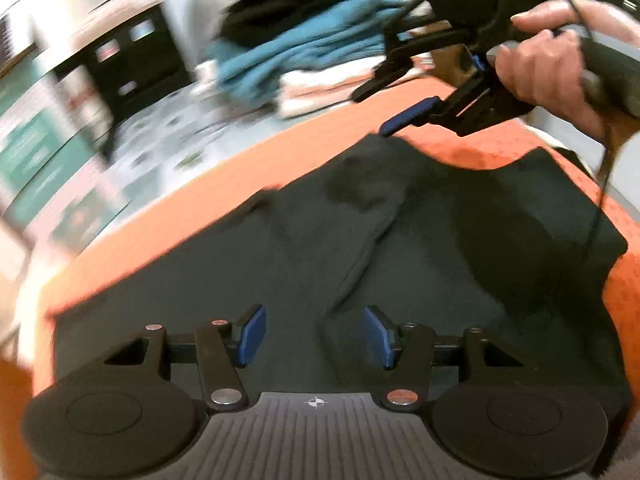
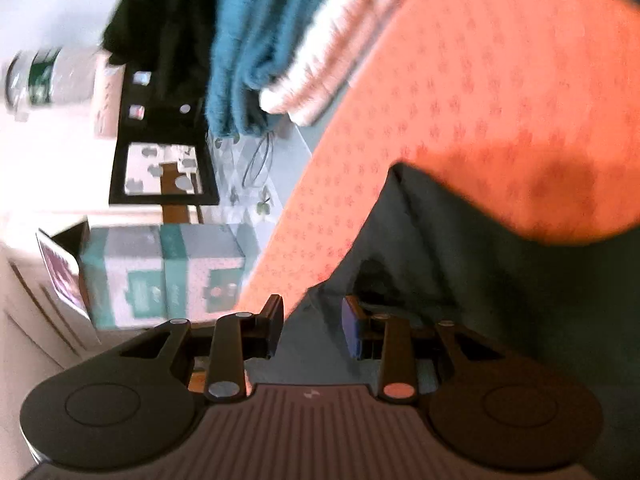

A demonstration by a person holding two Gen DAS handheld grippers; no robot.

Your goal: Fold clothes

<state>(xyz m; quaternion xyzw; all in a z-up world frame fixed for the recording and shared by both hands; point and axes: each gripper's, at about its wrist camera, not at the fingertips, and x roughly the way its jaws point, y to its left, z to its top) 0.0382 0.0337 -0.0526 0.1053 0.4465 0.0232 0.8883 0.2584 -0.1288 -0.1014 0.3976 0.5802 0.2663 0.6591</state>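
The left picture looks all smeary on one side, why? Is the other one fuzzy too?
Left wrist view: the boxes streak with motion blur, while the dark garment stays clearer. Right wrist view: soft all over, the folded pile smeared, edges bent by the fisheye.

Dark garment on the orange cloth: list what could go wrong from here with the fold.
1. The dark garment lies creased down its middle on the orange cloth; folding now could set the wrinkles in.
2. Both the left hand-held gripper and the right hand-held gripper stand open, so nothing pins the garment and it may slide.
3. The stacked clothes sit close behind; a wide sweep might knock them.
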